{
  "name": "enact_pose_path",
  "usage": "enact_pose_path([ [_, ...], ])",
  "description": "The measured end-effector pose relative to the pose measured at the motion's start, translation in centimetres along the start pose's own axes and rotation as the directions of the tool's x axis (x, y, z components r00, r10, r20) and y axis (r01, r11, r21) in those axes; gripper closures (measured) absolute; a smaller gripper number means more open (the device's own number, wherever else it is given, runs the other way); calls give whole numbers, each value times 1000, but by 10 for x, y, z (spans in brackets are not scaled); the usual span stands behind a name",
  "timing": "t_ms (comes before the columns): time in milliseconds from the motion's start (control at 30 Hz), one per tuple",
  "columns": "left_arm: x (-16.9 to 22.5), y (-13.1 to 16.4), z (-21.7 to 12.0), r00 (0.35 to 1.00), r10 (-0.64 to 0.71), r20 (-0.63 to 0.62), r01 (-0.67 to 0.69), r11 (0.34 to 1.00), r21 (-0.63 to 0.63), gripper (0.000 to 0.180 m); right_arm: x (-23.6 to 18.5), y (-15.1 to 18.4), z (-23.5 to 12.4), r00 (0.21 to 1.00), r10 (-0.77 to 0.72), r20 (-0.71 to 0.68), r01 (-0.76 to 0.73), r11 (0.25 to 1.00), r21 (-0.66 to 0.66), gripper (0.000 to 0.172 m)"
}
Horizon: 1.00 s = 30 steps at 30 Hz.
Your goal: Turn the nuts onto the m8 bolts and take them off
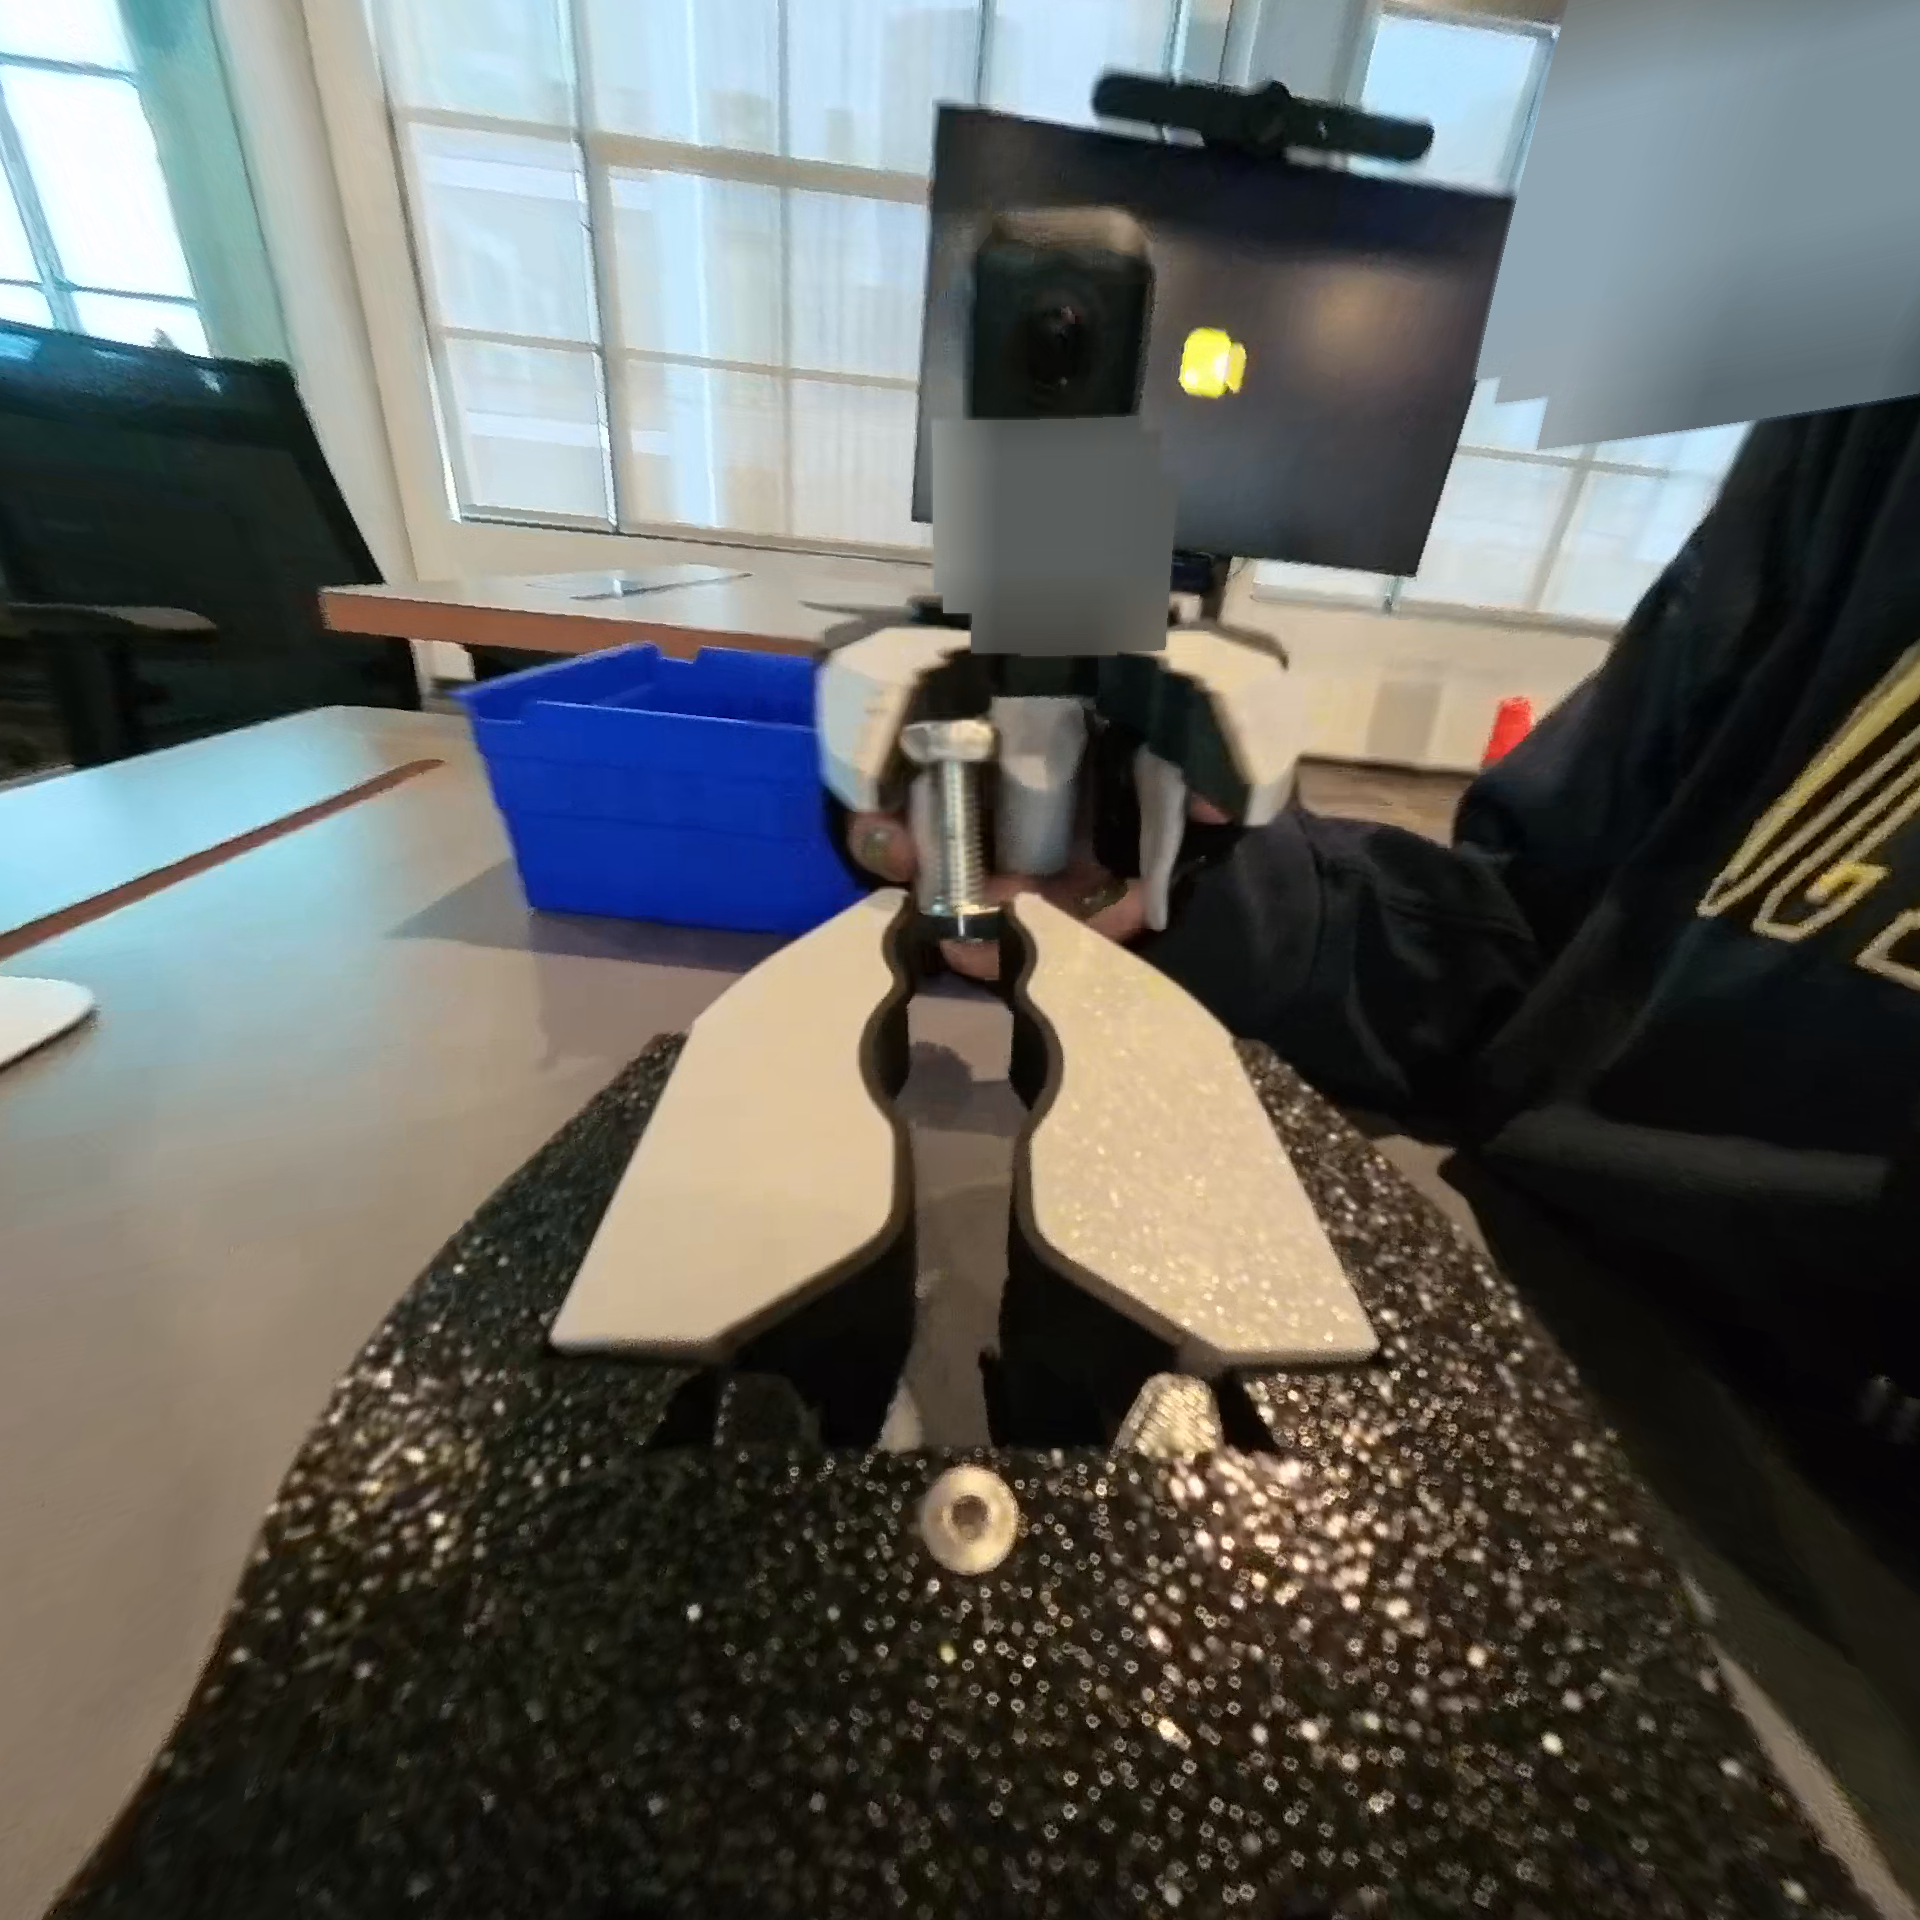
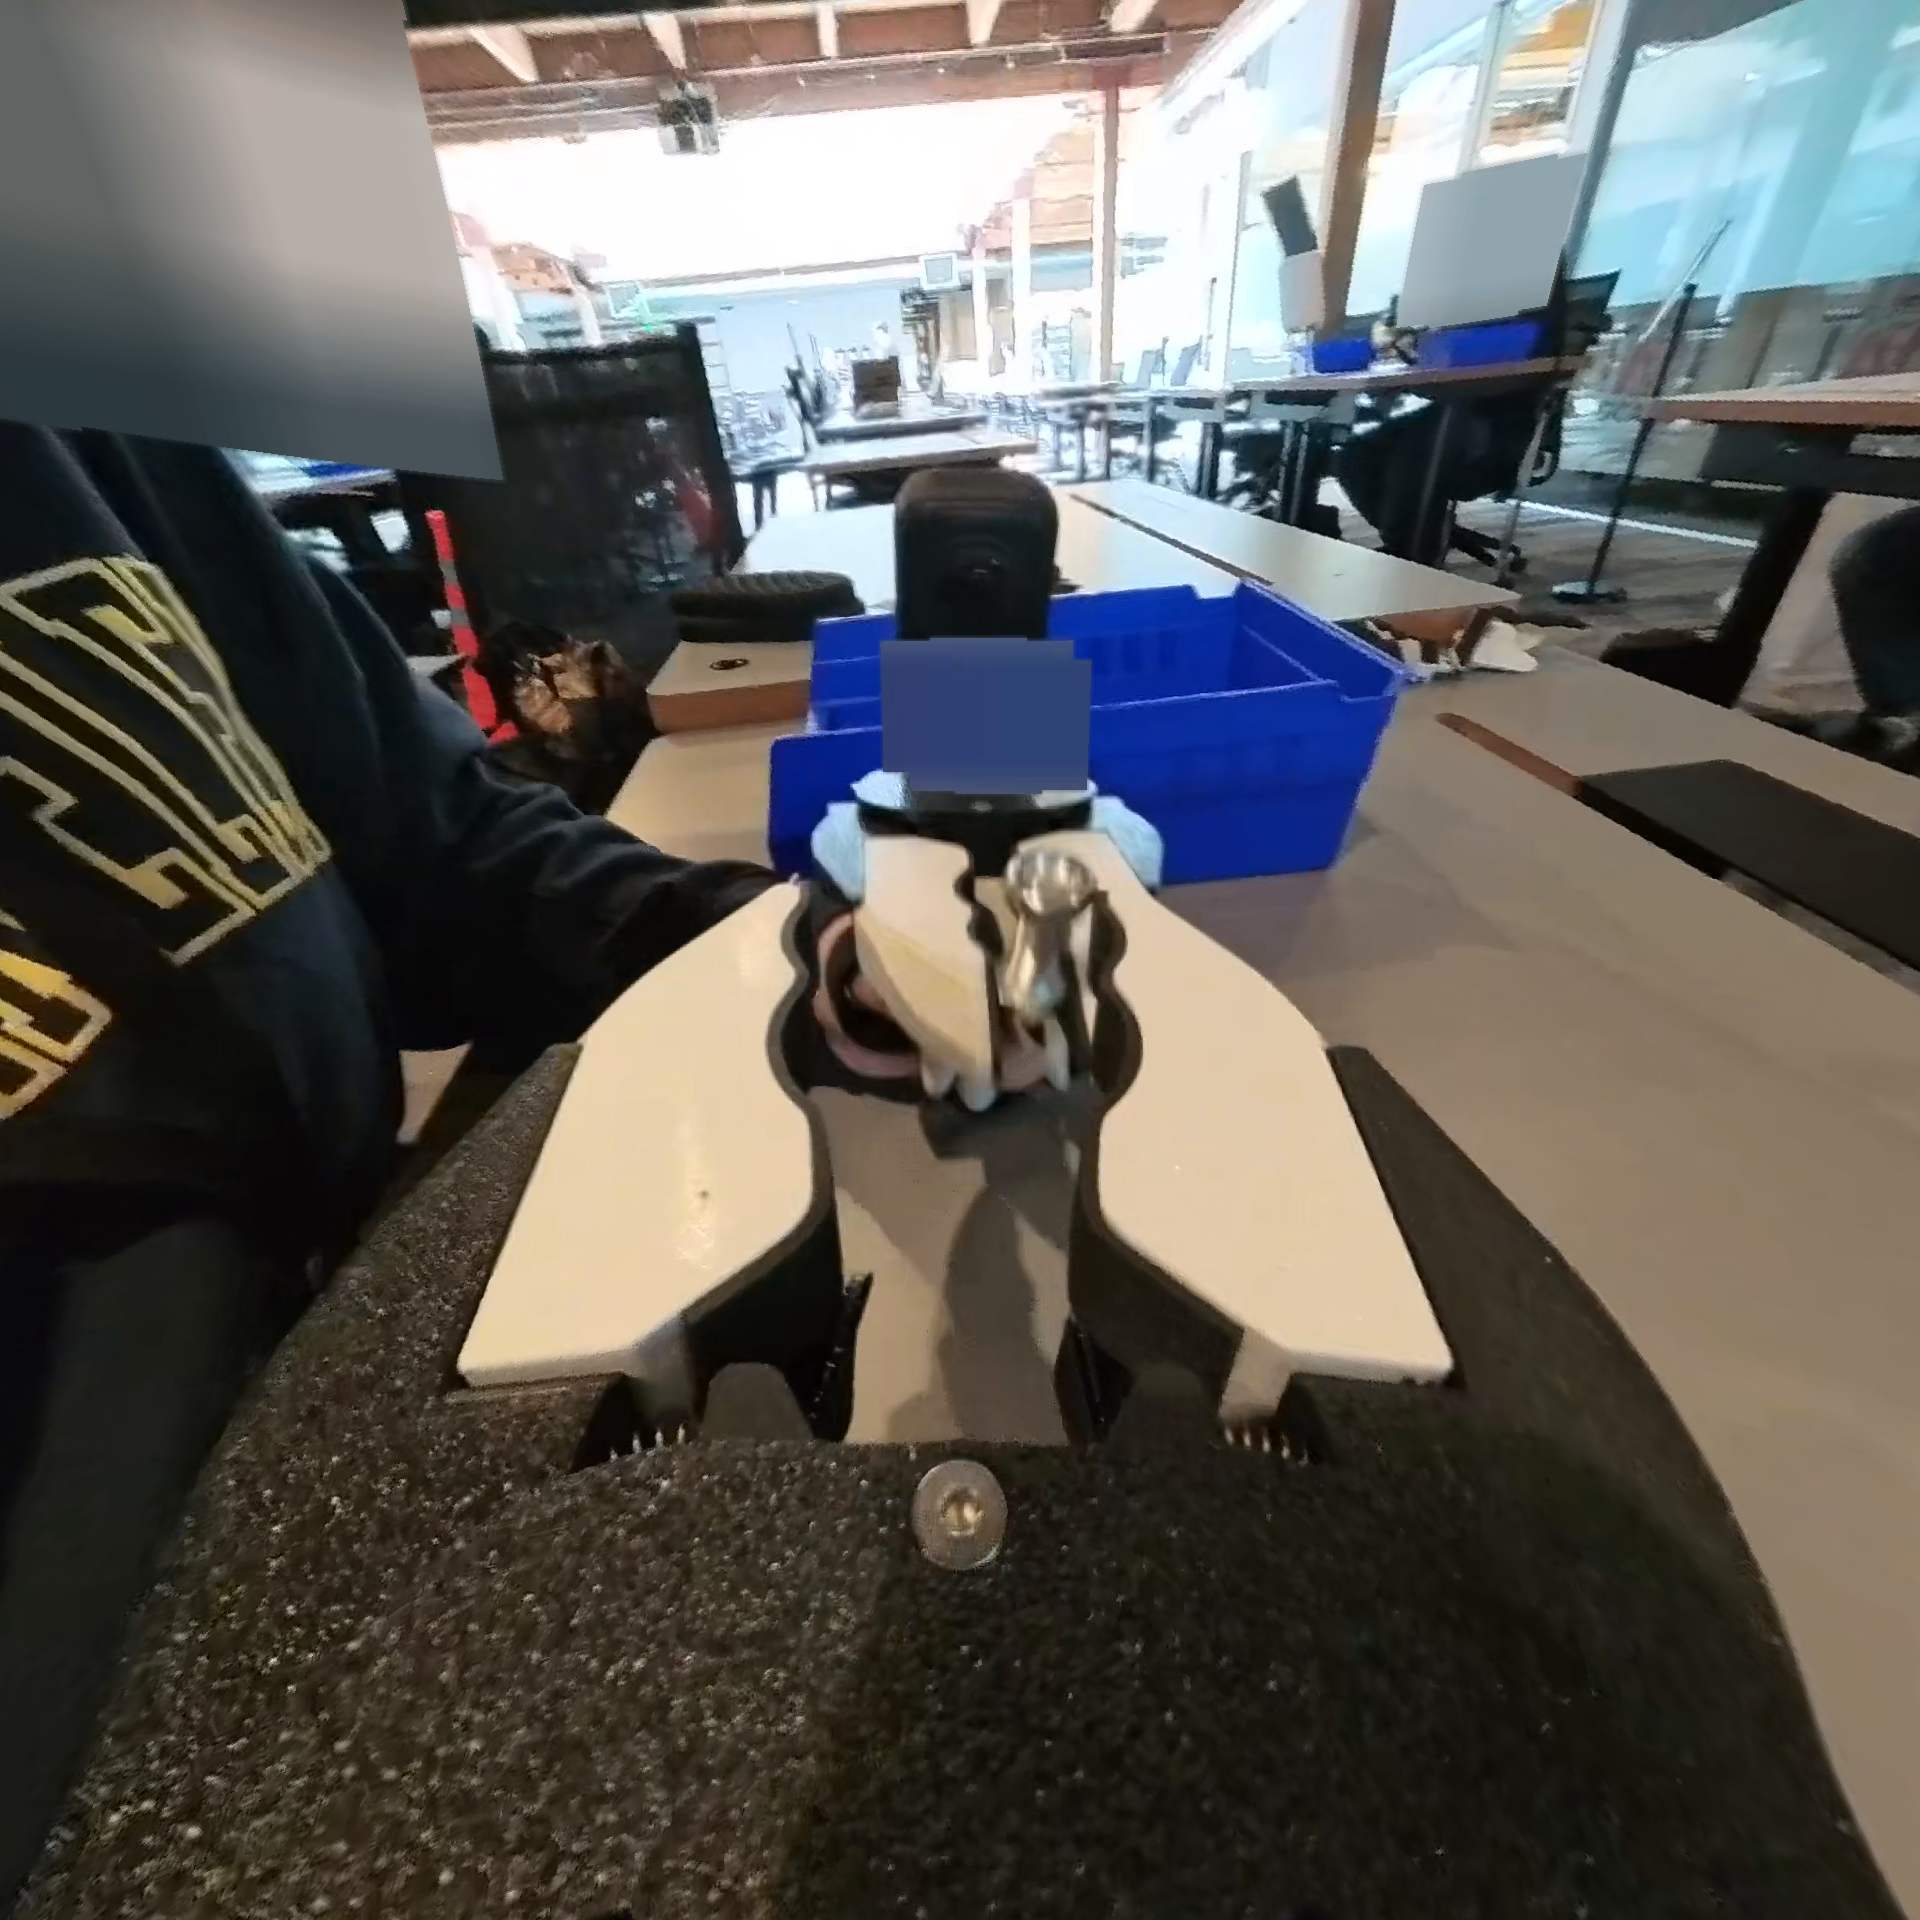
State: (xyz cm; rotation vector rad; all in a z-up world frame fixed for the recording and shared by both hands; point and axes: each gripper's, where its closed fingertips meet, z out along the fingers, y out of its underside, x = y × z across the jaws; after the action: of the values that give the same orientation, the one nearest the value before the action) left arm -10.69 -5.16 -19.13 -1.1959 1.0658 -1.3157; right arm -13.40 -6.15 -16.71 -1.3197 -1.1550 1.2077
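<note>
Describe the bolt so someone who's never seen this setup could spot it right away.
Start at the blue bin on the grey table. Just in front of it two white-fingered grippers meet tip to tip. The bolt stands upright between them, hex head on top, the only shiny threaded metal there, with a nut at its lower end.

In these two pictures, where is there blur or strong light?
Left wrist view: the silver threaded bolt is fairly sharp, the bright windows behind wash out. Right wrist view: the bolt is blurred, the far hall overexposed.
</note>
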Motion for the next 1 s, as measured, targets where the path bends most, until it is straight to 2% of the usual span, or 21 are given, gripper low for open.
enact_pose_path([
  [33, -4, -5, -5, 1000, -19, 16, 19, 999, 35, 167, 2, -2, -6, 1000, -7, -6, 7, 1000, 14, 131],
  [67, -7, -9, -9, 999, -39, 21, 38, 997, 62, 166, 4, -7, -10, 1000, -1, -15, 1, 999, 48, 132],
  [200, 1, -5, -2, 999, -42, -22, 43, 998, 40, 166, 8, -9, -7, 999, 10, -40, -7, 997, 74, 120],
  [333, 6, 1, 6, 997, -58, -50, 59, 998, 14, 166, -3, -8, 4, 1000, 2, 16, -4, 996, 87, 115],
  [400, 0, -3, -2, 998, -57, -22, 58, 997, 41, 166, -2, -5, -2, 1000, -8, 22, 7, 998, 62, 118],
  [433, -6, -8, -8, 997, -72, 2, 72, 995, 72, 166, -2, -6, -10, 999, -9, 35, 7, 998, 61, 132],
  [467, -11, -13, -14, 995, -95, 14, 93, 990, 111, 166, -1, -11, -17, 999, 2, 35, -5, 996, 92, 132],
  [533, -14, -17, -19, 993, -117, 7, 115, 984, 138, 166, 7, -13, -19, 1000, 15, -9, -14, 994, 112, 124],
  [600, -8, -12, -12, 993, -117, -27, 119, 987, 109, 166, 10, -8, -9, 999, 6, -43, -2, 996, 90, 111],
  [733, 7, -2, 3, 987, -125, -101, 130, 990, 45, 166, -1, -4, 10, 1000, -2, 7, 2, 995, 95, 101],
  [833, 4, -4, -1, 988, -123, -88, 128, 990, 52, 166, -8, 2, 5, 998, -28, 54, 26, 999, 44, 109],
  [900, -7, -12, -12, 992, -124, -37, 127, 988, 92, 166, -9, 2, -14, 995, 0, 104, -2, 1000, 27, 135],
  [1000, -18, -17, -26, 991, -137, -1, 136, 984, 114, 166, 3, -5, -25, 998, 38, 49, -42, 997, 69, 122],
])
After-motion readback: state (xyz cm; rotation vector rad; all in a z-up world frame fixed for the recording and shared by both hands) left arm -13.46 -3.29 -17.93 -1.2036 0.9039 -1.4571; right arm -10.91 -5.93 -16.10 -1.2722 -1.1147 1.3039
